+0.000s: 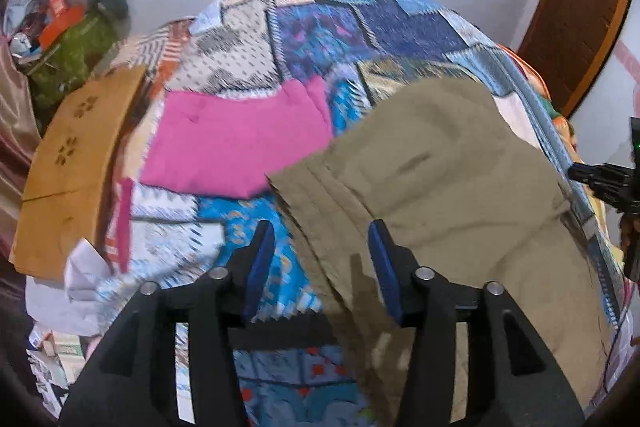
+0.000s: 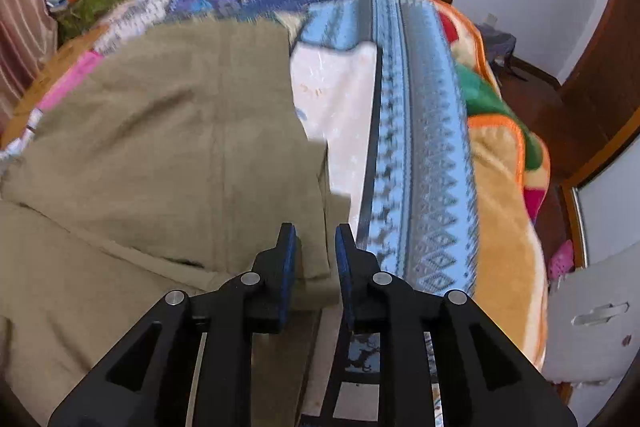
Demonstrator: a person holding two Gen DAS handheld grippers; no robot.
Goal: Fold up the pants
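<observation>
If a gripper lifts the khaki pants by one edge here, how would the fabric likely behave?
The khaki pants would probably sag and drape, not hold shape: they already lie in soft folds and layered edges on the patchwork bedspread. The cloth looks matte and woven, so likely grippy. A single-edge lift by the right gripper might let the stacked layers slide apart.

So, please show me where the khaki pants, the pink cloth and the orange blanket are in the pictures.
khaki pants [image 2: 160,131]: right wrist view, on the flat middle of the fabric.
pink cloth [image 1: 236,139]: left wrist view, on its centre.
orange blanket [image 2: 504,211]: right wrist view, on its plain orange part.
</observation>
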